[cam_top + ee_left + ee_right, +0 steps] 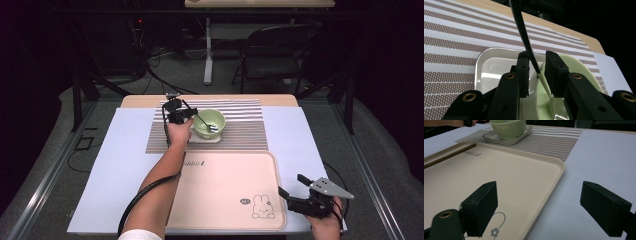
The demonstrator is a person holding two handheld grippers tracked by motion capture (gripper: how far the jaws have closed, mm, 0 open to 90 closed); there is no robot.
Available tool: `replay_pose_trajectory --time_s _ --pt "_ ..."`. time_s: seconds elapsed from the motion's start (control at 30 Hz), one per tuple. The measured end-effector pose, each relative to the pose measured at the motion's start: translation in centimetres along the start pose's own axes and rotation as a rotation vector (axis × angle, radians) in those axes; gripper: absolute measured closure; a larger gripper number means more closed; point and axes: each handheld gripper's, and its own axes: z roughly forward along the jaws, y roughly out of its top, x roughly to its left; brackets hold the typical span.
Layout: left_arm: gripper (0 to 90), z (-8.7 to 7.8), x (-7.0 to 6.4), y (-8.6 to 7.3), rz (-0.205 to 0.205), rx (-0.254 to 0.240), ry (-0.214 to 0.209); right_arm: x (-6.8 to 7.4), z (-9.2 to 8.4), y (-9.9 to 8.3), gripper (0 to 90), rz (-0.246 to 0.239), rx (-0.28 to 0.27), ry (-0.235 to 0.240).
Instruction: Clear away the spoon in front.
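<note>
in green bowl (210, 122): slim dark-handled spoon (525, 37), leaning.

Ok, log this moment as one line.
left gripper: fingers around spoon handle, contact unclear | spoon in green bowl on white dish | right gripper: open, idle at tray edge

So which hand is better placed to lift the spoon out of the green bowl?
Left. The left gripper already has the spoon handle between its jaws, right over the green bowl. The right gripper sits open near the tray corner, far off.
</note>
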Motion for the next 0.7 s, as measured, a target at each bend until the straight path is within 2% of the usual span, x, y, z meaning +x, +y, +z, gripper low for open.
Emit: replay_pose_trajectory --time_s 0.27,0.7 --pt "79.5 -0.3 0.0 -0.3 0.023 -0.006 -0.001 0.0 0.0 0.0 14.0 0.000 0.000 -0.001" --pt "83.4 -1.1 0.4 -0.8 -0.004 -0.032 -0.017 0.0 0.0 0.0 14.0 -0.003 0.001 -0.001"
